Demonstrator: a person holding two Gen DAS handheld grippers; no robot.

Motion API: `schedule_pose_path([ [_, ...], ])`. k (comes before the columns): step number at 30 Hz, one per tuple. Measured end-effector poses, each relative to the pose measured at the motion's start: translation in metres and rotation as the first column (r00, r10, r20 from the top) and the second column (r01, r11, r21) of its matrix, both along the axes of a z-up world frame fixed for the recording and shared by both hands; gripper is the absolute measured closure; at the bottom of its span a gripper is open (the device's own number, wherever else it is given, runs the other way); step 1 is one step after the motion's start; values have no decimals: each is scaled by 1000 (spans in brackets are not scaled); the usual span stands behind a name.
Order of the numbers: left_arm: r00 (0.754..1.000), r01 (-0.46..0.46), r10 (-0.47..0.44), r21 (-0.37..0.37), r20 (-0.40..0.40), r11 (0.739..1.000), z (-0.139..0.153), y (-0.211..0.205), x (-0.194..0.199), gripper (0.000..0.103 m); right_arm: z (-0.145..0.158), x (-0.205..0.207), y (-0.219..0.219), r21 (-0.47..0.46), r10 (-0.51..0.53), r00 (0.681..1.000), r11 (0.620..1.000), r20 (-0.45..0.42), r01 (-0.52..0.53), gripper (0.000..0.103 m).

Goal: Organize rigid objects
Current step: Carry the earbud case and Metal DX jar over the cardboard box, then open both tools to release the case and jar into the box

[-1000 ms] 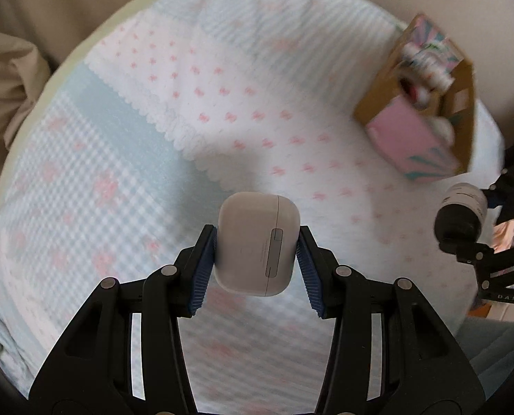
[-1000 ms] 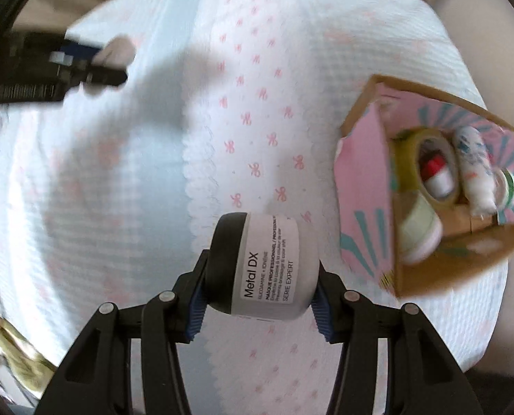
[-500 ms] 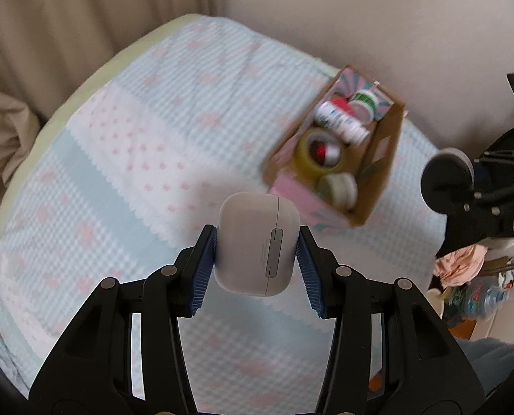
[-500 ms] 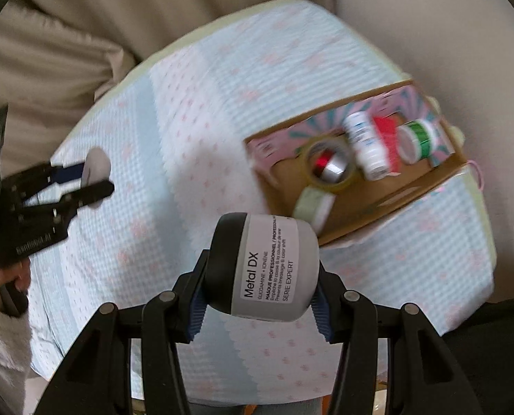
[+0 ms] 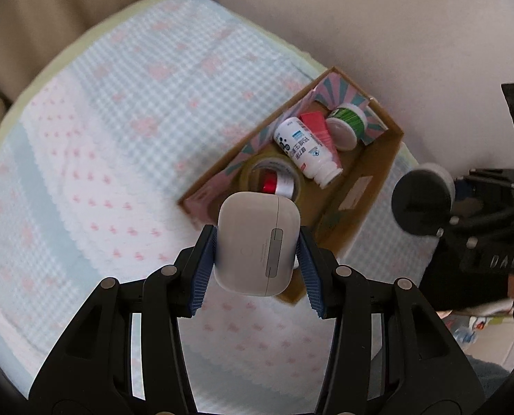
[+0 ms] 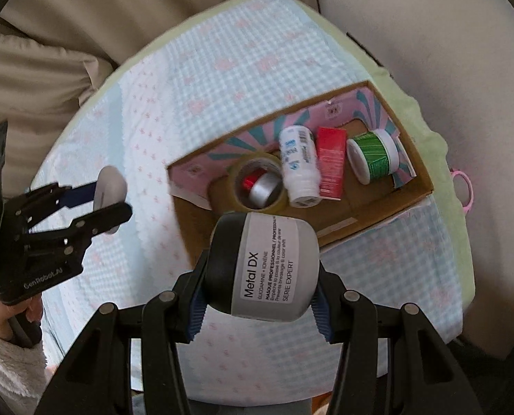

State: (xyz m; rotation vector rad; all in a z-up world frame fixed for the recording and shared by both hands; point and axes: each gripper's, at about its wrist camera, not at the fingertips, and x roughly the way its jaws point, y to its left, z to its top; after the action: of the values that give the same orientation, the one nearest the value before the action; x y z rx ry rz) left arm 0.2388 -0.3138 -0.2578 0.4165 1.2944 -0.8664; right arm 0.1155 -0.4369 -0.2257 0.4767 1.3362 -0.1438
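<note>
Earbud case [image 5: 257, 242], white, hinge side facing the camera, is clamped in my left tool [image 5: 257, 259]: blue pads closed on its two short sides, held in the air. Grey jar [image 6: 267, 269] with black lid, label "Metal DX", is pinched on its side in my right tool [image 6: 260, 301], jaws closed to jar width, also airborne.

Target is the cardboard box [image 5: 377, 173], open top, on the blue-and-pink checked cover [image 5: 118, 138]. In the left view it runs from the case out toward 1 o'clock; in the right view it sits at 12–2 o'clock from the jar.

Inside the box: tape roll [image 6: 257, 183] at the near end with a small red-and-silver item in its core, then white bottle [image 6: 298, 169], red carton [image 6: 331, 166], and green-labelled tub [image 6: 374, 159] at the far end, all lying side by side.

My read: both items are in transit to the box and the drop isn't started. Free floor looks to be the brown strip along the near wall, 3 o'clock of the tape roll.

How I'd do it:
- one tool at a time, since the mouth is narrow
- the jar is bulkier, so it goes first into the open strip
- lower until it's nearly on the floor, then open; don't drop it onto the bottle
- the case goes into whatever gap remains
- the jar may roll if released on its side
</note>
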Motion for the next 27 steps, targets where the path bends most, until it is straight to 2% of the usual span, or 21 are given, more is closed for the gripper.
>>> schedule_pose_path([
  [6,999,-37,40,81,-34,996,-50,-29,14,60,-42,17,-15,38,87,995,996,-50,-85,56],
  [13,996,-65,74,173,-46,983,-89,-44,28,60,-89,38,-7,73,230,969,972,-84,-225,56],
  [19,997,-47,60,241,-49,969,-108,-52,29,60,-105,43,2,83,302,950,952,-77,-296,55],
  [22,996,-59,74,254,-51,966,-110,-53,31,59,-110,44,2,72,288,955,956,-77,-283,55],
  [23,996,-64,79,258,-47,964,-109,-54,32,52,-111,44,1,67,276,958,960,-82,-272,54],
  [24,995,-72,86,261,-42,963,-107,-54,33,23,-112,44,-2,71,262,962,964,-80,-257,51],
  [25,995,-78,92,258,-41,963,-106,-55,34,4,-112,44,-3,84,251,965,966,-72,-245,39],
  [26,994,-87,99,236,-39,968,-101,-54,35,0,-111,44,-6,94,241,968,968,-66,-235,19],
  [27,993,-92,104,214,-47,973,-97,-52,36,0,-110,43,-8,100,231,971,969,-58,-225,8],
])
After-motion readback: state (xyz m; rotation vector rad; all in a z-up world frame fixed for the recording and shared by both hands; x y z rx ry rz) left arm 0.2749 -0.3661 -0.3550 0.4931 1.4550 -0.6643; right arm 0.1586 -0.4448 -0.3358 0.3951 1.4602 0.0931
